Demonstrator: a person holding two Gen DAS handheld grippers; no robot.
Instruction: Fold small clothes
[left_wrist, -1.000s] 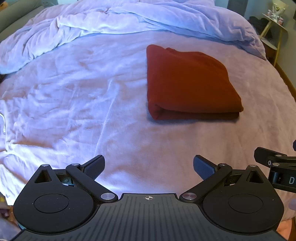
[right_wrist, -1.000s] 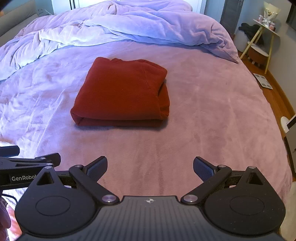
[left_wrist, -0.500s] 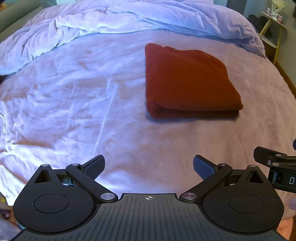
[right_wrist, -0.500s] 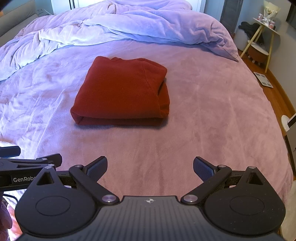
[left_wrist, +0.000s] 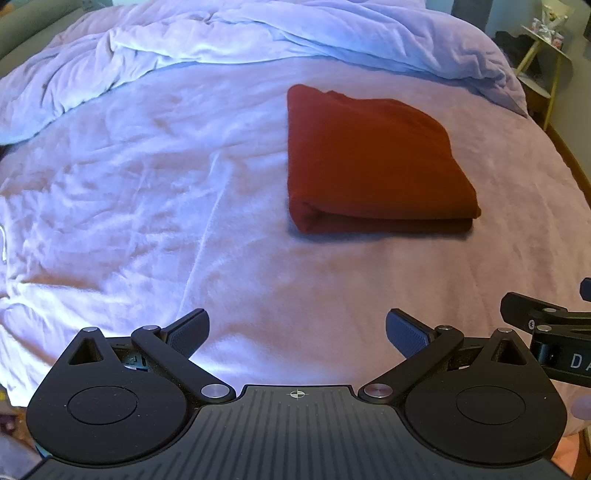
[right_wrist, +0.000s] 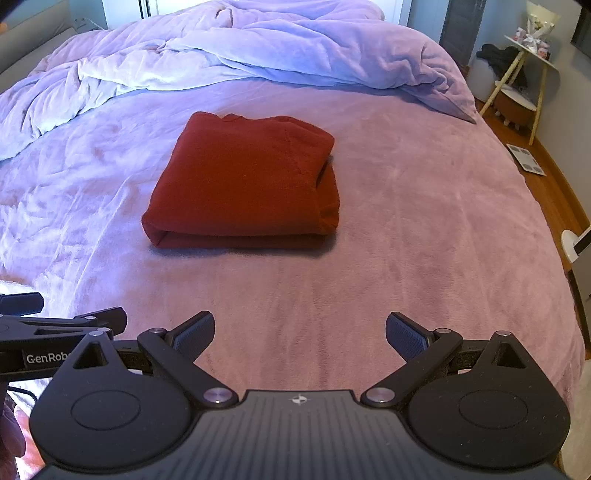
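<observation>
A dark red garment (left_wrist: 373, 166) (right_wrist: 243, 181) lies folded into a neat rectangle on the pink bed sheet (left_wrist: 184, 206) (right_wrist: 424, 229). My left gripper (left_wrist: 295, 332) hovers open near the bed's front edge, well short of the garment and to its left. Open as well, my right gripper (right_wrist: 299, 332) hangs back from the garment, slightly to its right. Nothing sits between either pair of fingers. Each gripper's side shows at the edge of the other's view.
A rumpled lilac duvet (left_wrist: 240, 48) (right_wrist: 221, 55) is bunched along the far side of the bed. To the right stand a small side table (right_wrist: 532, 62), a low stool (right_wrist: 513, 103) and a scale (right_wrist: 526, 158) on the wooden floor.
Both views have drifted slightly; the garment sits a touch higher in the left view. The garment itself has not moved and both grippers stay open.
</observation>
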